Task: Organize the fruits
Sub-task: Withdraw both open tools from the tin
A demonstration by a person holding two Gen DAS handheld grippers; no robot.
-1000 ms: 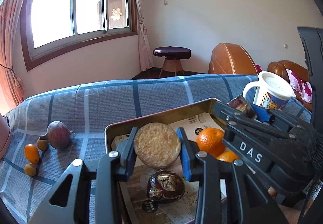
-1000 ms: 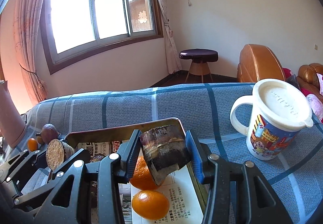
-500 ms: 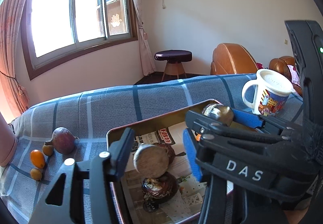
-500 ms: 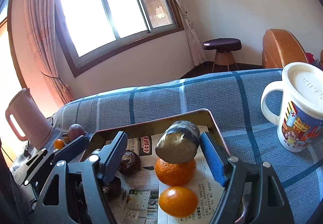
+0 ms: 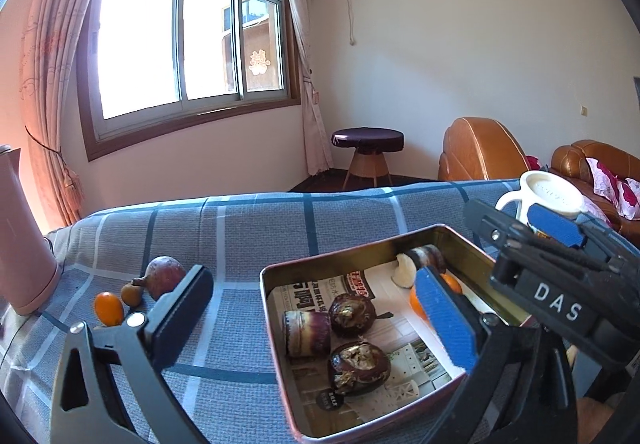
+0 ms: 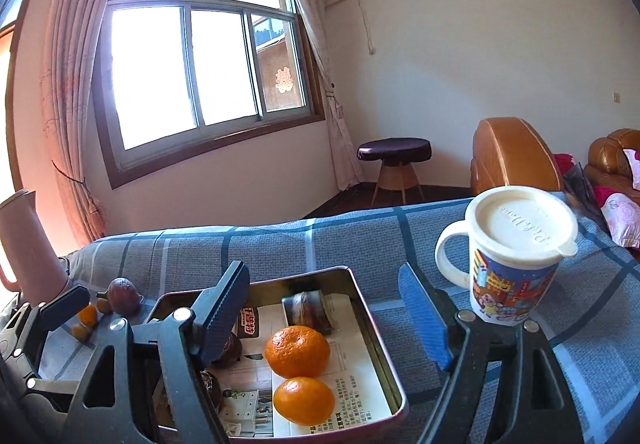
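A metal tray (image 5: pixel 267 286) lined with paper lies on the checked cloth. It holds two dark round fruits (image 5: pixel 352 314), a purple cut stalk piece (image 5: pixel 306 332), a second cut piece (image 6: pixel 308 310) at its far end, and two oranges (image 6: pixel 298 350). My left gripper (image 5: pixel 312 314) hovers over the tray's left side; its jaws are opening and nothing is between them. My right gripper (image 6: pixel 324 314) stands open above the tray's right side, also empty. A purple round fruit (image 5: pixel 164 276) and small orange fruits (image 5: pixel 108 308) lie on the cloth to the left.
A lidded cartoon mug (image 6: pixel 512 264) stands to the right of the tray, close to my right finger. A pink kettle (image 5: pixel 20 236) stands at the far left. Behind the cloth-covered surface are a stool (image 5: pixel 368 144) and brown armchairs (image 5: pixel 480 152).
Both grippers let go of their cut pieces, which now lie in the tray. Both jaws spread wide, and both grippers drew back and rose.
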